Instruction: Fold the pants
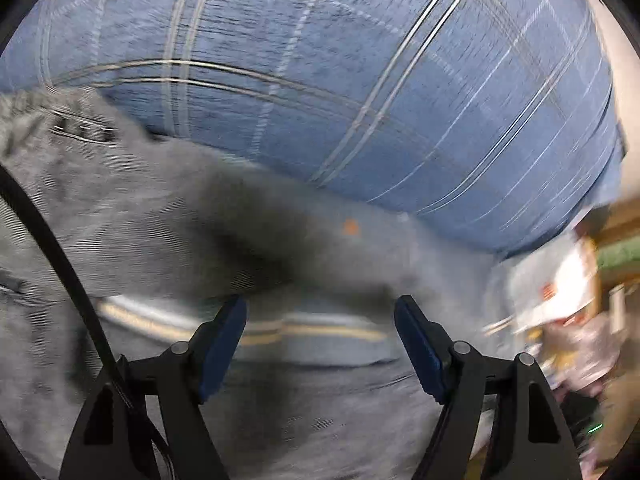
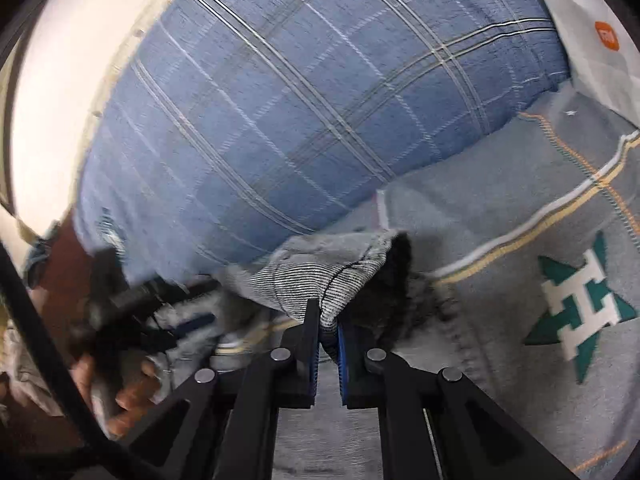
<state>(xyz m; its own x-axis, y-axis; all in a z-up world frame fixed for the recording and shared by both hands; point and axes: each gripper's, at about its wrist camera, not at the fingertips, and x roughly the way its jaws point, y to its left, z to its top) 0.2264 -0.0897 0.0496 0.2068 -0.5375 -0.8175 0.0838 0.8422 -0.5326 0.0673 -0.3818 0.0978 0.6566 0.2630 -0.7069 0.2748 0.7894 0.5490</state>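
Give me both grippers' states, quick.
Left gripper: open, nothing between its fingers.
Right gripper: shut on the grey pants.

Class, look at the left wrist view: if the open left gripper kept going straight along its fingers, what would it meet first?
Most likely the grey pants spread just ahead of the left gripper, before the blue plaid pillow beyond. The picture is blurred, so depth is uncertain.

A blue plaid cushion [image 2: 304, 120] fills the background, resting against a grey blanket [image 2: 500, 216] (striped in white and yellow, with a green-and-white emblem [image 2: 580, 304]). A white bag [image 2: 600, 52] lies just beside them.
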